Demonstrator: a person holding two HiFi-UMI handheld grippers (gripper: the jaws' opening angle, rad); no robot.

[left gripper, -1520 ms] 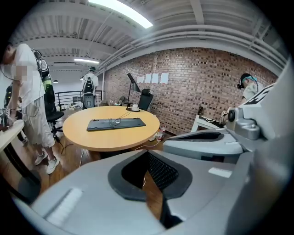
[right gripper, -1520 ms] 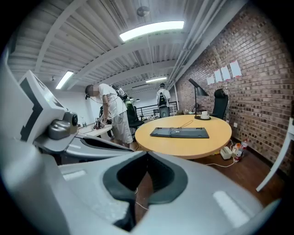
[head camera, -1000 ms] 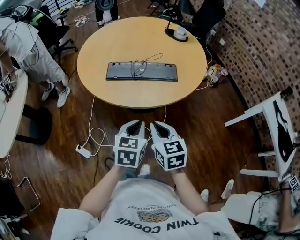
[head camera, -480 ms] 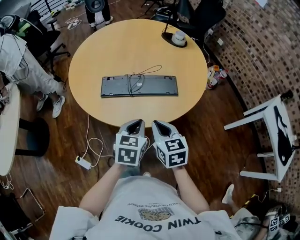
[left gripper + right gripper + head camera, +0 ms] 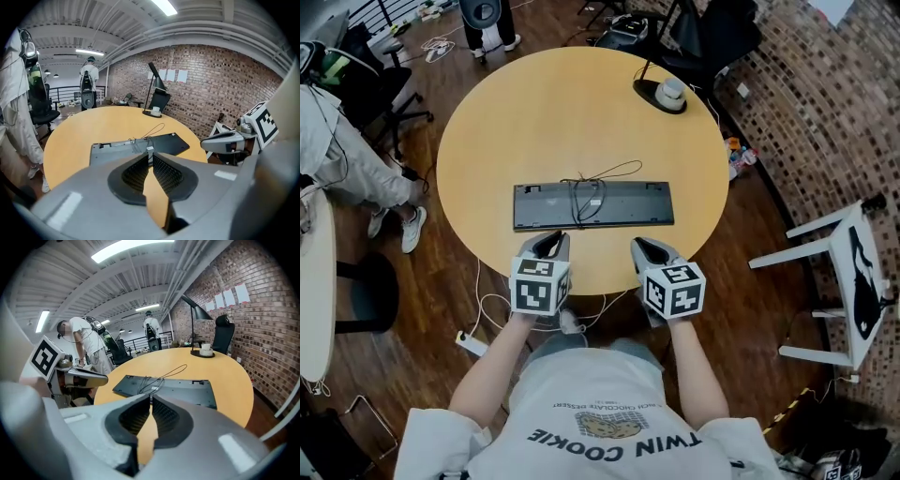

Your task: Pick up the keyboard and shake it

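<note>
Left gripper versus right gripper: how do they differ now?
The left gripper points at the keyboard's left end, the right gripper at its right half. The left gripper's jaws have just been opening a crack, nothing between them; the right gripper's are shut. Both are empty, short of the keyboard.

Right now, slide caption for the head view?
Left gripper and right gripper, both empty, at the table edge before the upside-down keyboard; the left's jaws have just been opening.
</note>
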